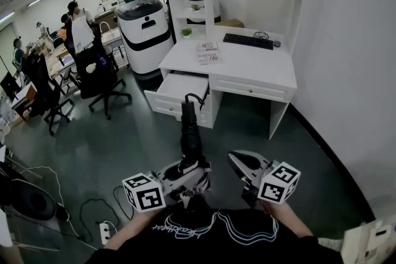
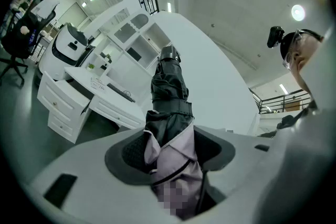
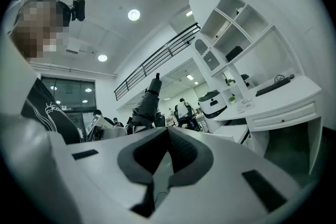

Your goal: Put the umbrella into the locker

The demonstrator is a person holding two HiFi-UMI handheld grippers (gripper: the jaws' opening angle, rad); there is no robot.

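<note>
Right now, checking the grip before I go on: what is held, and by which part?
The left gripper holds the umbrella by its folded canopy; the right gripper holds nothing.

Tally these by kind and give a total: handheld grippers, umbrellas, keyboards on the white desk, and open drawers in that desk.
Grippers: 2 (left gripper, right gripper)
Umbrella: 1
Keyboard: 1
Open drawer: 1
Total: 5

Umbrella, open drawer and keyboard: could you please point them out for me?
umbrella [image 1: 190, 133], head view, folded canopy.
open drawer [image 1: 168, 106], head view, front panel.
keyboard [image 1: 247, 41], head view, middle keys.
</note>
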